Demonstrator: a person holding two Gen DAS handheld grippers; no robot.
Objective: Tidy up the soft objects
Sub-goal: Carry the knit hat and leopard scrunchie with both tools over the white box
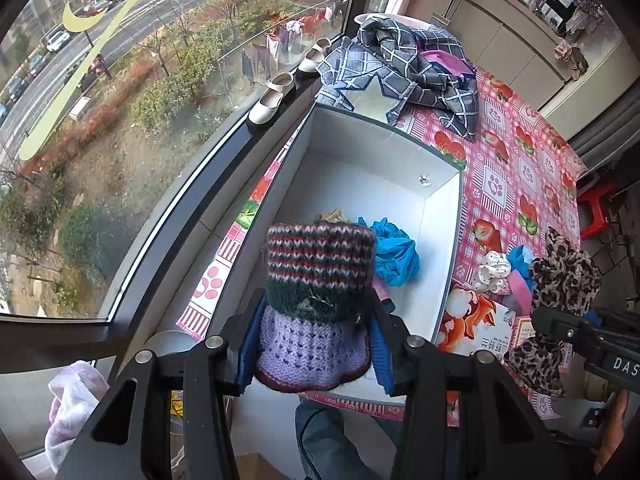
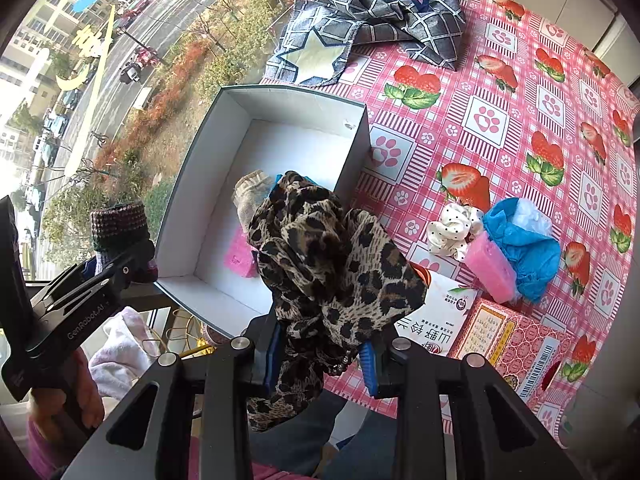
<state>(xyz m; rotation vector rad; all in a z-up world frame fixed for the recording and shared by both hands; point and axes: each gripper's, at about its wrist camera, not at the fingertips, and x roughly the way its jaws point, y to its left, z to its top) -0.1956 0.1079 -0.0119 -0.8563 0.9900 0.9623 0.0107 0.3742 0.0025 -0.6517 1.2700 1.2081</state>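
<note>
Knitted wool filled the lower centre of the left wrist view: a striped red, white and dark-green knit piece with a lilac crocheted end (image 1: 318,300) was clamped between the blue pads of the left hand-held gripper (image 1: 316,344), jaws part-way apart and pressing its sides. Its long axis ran up the frame, away from the camera. Just beyond and below it lay the open white cardboard box (image 1: 440,216) on the table's pink strawberry-print tablecloth (image 1: 516,152), with a crumpled blue cloth (image 1: 394,254) already inside.

In the right wrist view, the right hand-held gripper (image 2: 320,356) was closed nearly fully on a leopard-print fabric scarf (image 2: 332,256), which bunched above the pads and hung below them. The box sat ahead, toward upper left of frame. Judging by this, both loads hung at the box's near edge, the left one more directly over it.
</note>
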